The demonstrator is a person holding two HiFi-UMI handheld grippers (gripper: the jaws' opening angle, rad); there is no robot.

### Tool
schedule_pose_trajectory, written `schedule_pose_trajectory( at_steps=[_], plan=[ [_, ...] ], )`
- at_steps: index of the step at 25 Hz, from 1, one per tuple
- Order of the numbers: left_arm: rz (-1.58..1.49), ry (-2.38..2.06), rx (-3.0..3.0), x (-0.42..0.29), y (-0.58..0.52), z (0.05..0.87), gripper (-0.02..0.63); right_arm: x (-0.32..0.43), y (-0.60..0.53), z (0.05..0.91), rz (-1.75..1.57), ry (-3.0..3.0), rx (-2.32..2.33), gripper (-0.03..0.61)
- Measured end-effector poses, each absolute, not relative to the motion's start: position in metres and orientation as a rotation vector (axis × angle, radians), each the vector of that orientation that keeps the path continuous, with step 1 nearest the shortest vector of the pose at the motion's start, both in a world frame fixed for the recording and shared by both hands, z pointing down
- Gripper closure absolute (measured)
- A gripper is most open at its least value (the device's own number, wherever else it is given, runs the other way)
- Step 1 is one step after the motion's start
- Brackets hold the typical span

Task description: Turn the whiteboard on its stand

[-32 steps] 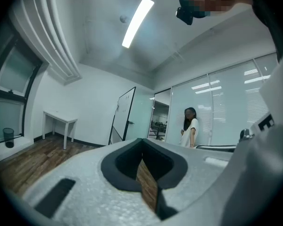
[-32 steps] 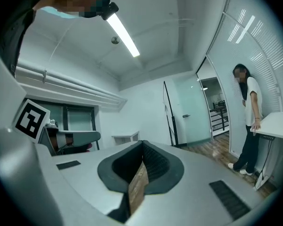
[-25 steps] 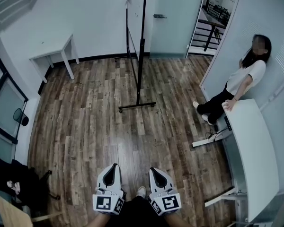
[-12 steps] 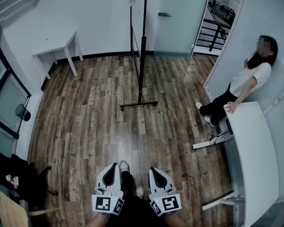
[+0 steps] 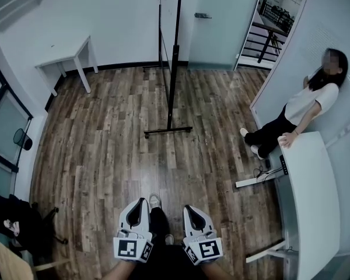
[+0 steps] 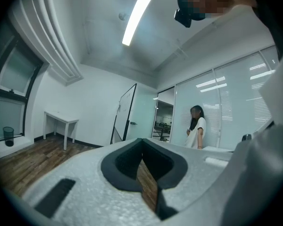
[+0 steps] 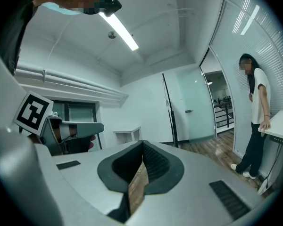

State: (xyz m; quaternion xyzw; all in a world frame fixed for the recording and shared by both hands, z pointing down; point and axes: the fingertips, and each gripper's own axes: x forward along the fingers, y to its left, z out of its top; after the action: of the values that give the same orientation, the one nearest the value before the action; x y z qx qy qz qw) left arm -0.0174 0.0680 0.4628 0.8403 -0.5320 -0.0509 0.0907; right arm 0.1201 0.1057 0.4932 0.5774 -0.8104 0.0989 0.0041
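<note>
Head view: your left tool [image 5: 141,205] and right tool [image 5: 188,210] sit at the bottom edge, side by side, and your hands behind them are mostly cut off. The whiteboard [image 5: 176,45] stands well apart from both, across the wooden floor [image 5: 105,156]. You see it edge-on, so its face cannot be read, and its top leaves the frame. Its stand [image 5: 168,131] rests on the floor. A person [image 5: 303,112] leans at the right wall.

Left gripper view: the jaws are closed, tips meeting, nothing between them. The whiteboard [image 6: 124,119] is small and far.

Right gripper view: the jaws are also together and empty. Only the dark edge of the whiteboard [image 7: 169,109] shows, and its lower end goes behind the tool body.
</note>
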Motion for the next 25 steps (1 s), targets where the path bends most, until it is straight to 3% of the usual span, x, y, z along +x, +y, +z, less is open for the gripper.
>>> schedule_pose_trajectory(
  at_steps=[25],
  plan=[
    [-0.143,-1.426,2.556,-0.009,-0.232,0.454,0.598,0.115,-0.192,0.477,0.273,-2.46,1.876,0.566]
  ],
)
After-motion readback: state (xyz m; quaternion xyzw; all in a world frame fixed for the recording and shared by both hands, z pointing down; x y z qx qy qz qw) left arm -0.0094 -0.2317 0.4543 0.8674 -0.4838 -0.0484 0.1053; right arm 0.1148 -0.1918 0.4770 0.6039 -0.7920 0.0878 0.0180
